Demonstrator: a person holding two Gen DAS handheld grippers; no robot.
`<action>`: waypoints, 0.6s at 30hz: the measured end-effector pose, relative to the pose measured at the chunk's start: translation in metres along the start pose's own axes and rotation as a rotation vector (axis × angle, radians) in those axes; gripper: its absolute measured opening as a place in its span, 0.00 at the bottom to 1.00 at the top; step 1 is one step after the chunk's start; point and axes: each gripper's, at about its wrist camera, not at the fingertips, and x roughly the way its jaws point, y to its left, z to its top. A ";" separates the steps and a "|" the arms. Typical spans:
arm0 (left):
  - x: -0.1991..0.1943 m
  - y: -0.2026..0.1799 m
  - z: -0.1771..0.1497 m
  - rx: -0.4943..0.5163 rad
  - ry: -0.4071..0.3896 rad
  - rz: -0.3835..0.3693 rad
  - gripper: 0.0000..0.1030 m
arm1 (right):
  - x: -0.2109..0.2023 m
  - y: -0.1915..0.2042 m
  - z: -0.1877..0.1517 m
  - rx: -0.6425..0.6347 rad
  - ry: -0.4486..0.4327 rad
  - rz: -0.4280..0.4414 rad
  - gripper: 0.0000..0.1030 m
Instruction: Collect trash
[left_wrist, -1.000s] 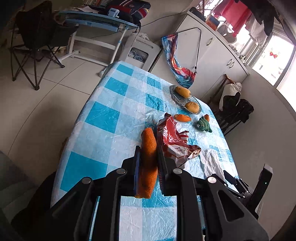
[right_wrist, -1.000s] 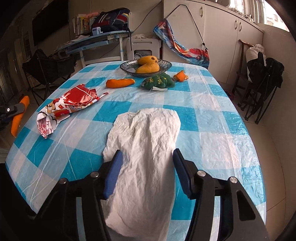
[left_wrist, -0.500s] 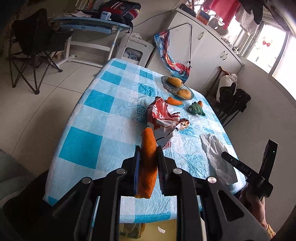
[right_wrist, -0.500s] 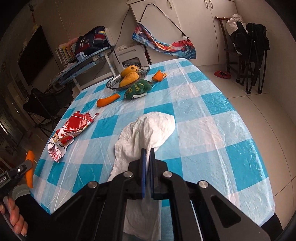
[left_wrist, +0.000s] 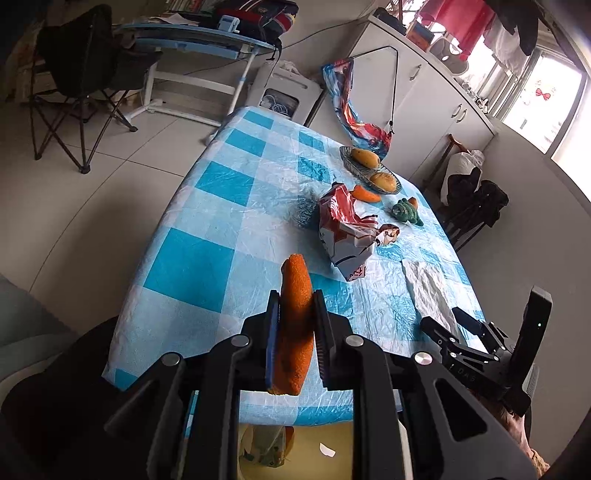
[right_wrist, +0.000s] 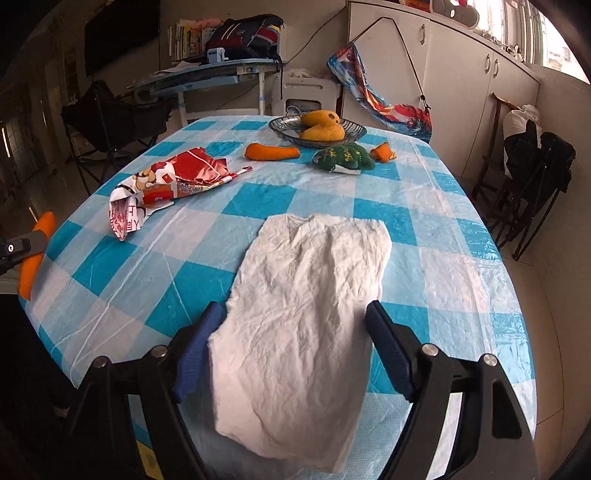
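Note:
My left gripper (left_wrist: 294, 302) is shut on an orange carrot-shaped piece (left_wrist: 293, 317), held above the near edge of the blue-checked table (left_wrist: 207, 236); it also shows in the right wrist view (right_wrist: 35, 254). My right gripper (right_wrist: 295, 314) is open, its jaws on either side of a crumpled white plastic bag (right_wrist: 306, 295) that lies flat and hangs over the table's near edge. The bag (left_wrist: 428, 291) and the right gripper (left_wrist: 461, 325) show in the left wrist view. A red and white snack wrapper (right_wrist: 166, 184) lies on the table's left part.
A dish with two mangoes (right_wrist: 319, 127), an orange carrot piece (right_wrist: 271, 152), a green plush toy (right_wrist: 343, 158) and a small orange scrap (right_wrist: 384, 151) sit at the far end. A yellow bin with rubbish (left_wrist: 295, 454) stands below the near edge. Folding chairs (right_wrist: 532, 177) stand at the right.
My right gripper was open a second ago, shut half a second ago, and is open again around the white bag. My left gripper has drawn back from the table with the orange piece.

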 end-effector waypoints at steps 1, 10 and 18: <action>0.000 0.000 0.000 0.001 -0.001 0.000 0.16 | 0.000 -0.003 0.001 0.012 0.000 -0.006 0.65; -0.007 -0.014 -0.006 0.037 -0.008 -0.012 0.16 | -0.009 -0.031 0.002 0.143 -0.014 0.010 0.06; -0.026 -0.033 -0.016 0.091 -0.034 -0.017 0.16 | -0.051 -0.028 -0.003 0.201 -0.142 0.148 0.06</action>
